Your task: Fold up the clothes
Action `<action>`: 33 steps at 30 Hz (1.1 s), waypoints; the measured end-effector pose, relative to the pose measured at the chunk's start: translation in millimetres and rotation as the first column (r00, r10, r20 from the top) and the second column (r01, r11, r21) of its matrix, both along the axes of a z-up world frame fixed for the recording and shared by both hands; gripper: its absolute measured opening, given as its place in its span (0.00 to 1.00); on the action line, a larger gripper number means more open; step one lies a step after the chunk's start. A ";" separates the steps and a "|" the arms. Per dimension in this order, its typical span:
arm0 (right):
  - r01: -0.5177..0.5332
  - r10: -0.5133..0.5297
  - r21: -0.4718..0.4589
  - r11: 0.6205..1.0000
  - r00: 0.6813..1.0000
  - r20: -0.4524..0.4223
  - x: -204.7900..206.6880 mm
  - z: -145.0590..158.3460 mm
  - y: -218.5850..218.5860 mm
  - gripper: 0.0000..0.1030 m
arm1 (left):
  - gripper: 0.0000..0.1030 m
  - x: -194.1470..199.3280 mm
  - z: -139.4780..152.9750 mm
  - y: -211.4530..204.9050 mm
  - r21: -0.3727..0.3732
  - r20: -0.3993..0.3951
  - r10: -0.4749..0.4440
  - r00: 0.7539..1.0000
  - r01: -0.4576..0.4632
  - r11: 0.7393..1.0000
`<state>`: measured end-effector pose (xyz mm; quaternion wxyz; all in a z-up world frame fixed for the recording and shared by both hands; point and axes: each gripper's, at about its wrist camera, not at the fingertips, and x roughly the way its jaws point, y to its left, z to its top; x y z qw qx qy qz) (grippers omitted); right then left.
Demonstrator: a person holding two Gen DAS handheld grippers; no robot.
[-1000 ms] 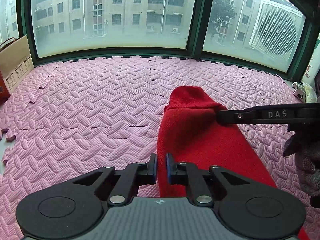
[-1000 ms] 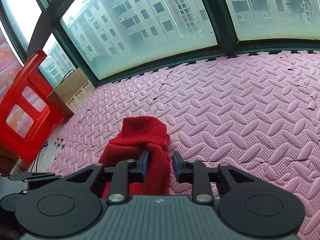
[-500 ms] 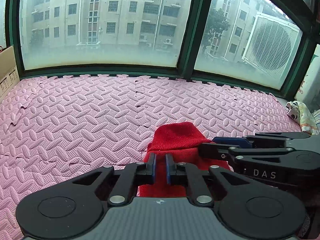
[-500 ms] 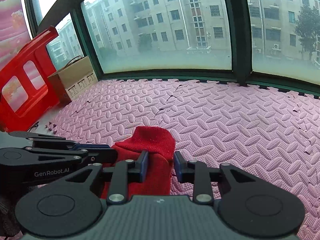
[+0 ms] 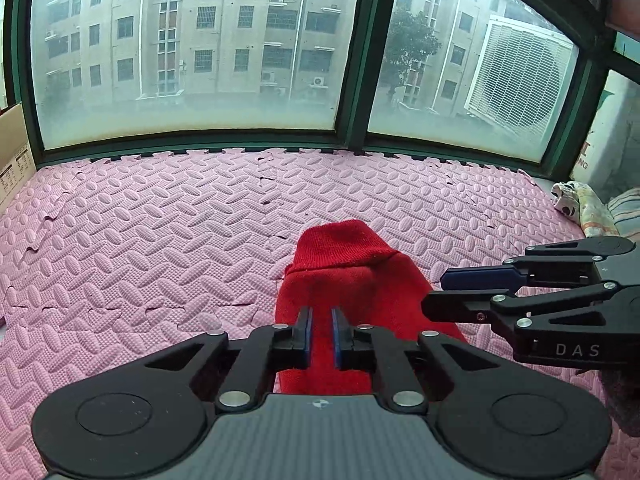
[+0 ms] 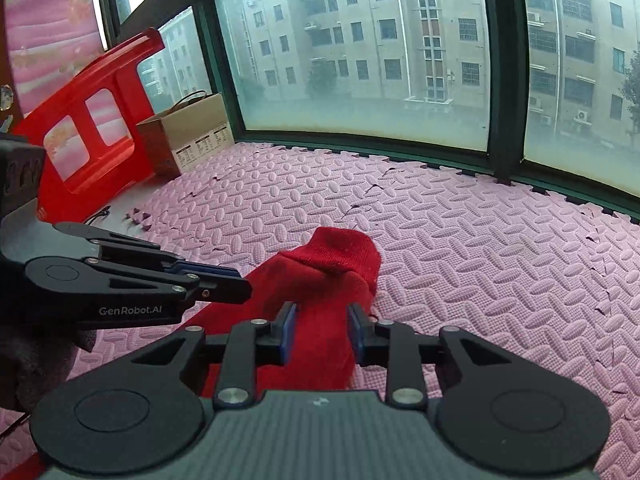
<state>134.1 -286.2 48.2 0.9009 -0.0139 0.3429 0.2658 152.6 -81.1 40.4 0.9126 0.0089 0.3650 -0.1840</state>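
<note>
Both grippers, left (image 5: pixel 321 330) and right (image 6: pixel 321 334), pinch the red garment (image 5: pixel 344 280) with their fingers above the pink floor mat (image 5: pixel 160 240); uneven lifting could likely pull the knit free, skewing the fold.

Left wrist camera sits low behind its own gripper's fingers, tilted down across the pink foam mat (image 5: pixel 168 240), facing the far window (image 5: pixel 188 52) almost square-on. Right wrist camera sits just as low and close, but angled toward the far left, catching the red plastic stool (image 6: pixel 92 120) and the cardboard box (image 6: pixel 188 132). Both are close in on the red knitted garment (image 5: pixel 344 272). Both share that garment, the mat's middle and the window. Each also sees the other gripper reaching in from the side.
</note>
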 end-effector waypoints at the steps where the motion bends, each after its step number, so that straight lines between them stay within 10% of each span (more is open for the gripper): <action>1: -0.029 0.029 -0.007 1.000 1.000 0.002 -7.9 -0.1 2.7 0.27 | 0.11 -3.2 -3.3 -0.4 0.012 -0.006 -0.009 1.000 0.009 1.000; 7: -0.096 0.093 -0.077 0.992 0.994 -0.051 -26.5 -21.3 12.2 0.26 | 0.16 -14.4 -15.8 4.0 0.030 -0.024 -0.004 1.000 0.004 1.000; 8: -0.090 0.087 -0.049 0.995 0.995 -0.055 -24.3 -17.6 9.3 0.26 | 0.22 -16.0 -14.2 4.8 0.022 -0.023 -0.005 1.000 0.006 1.000; 10: -0.071 0.071 0.010 0.997 0.996 -0.060 -18.3 -9.9 2.9 0.29 | 0.64 -21.2 -9.2 5.4 0.016 -0.008 -0.007 1.000 0.007 1.000; 19: 0.086 -0.070 0.131 0.988 0.990 -0.121 49.6 -12.6 -22.2 0.52 | 0.96 -37.6 -3.0 15.4 0.040 0.022 0.032 0.999 -0.033 0.999; 27: 0.096 -0.059 0.177 0.980 0.977 -0.206 76.4 -42.3 -17.8 0.46 | 1.00 -74.7 7.3 24.0 0.005 0.024 0.006 1.000 -0.006 1.000; 33: 0.099 -0.056 0.186 0.978 0.973 -0.224 79.8 -42.7 -16.5 0.31 | 1.00 -119.9 22.3 15.0 -0.156 0.018 -0.206 0.978 0.206 0.966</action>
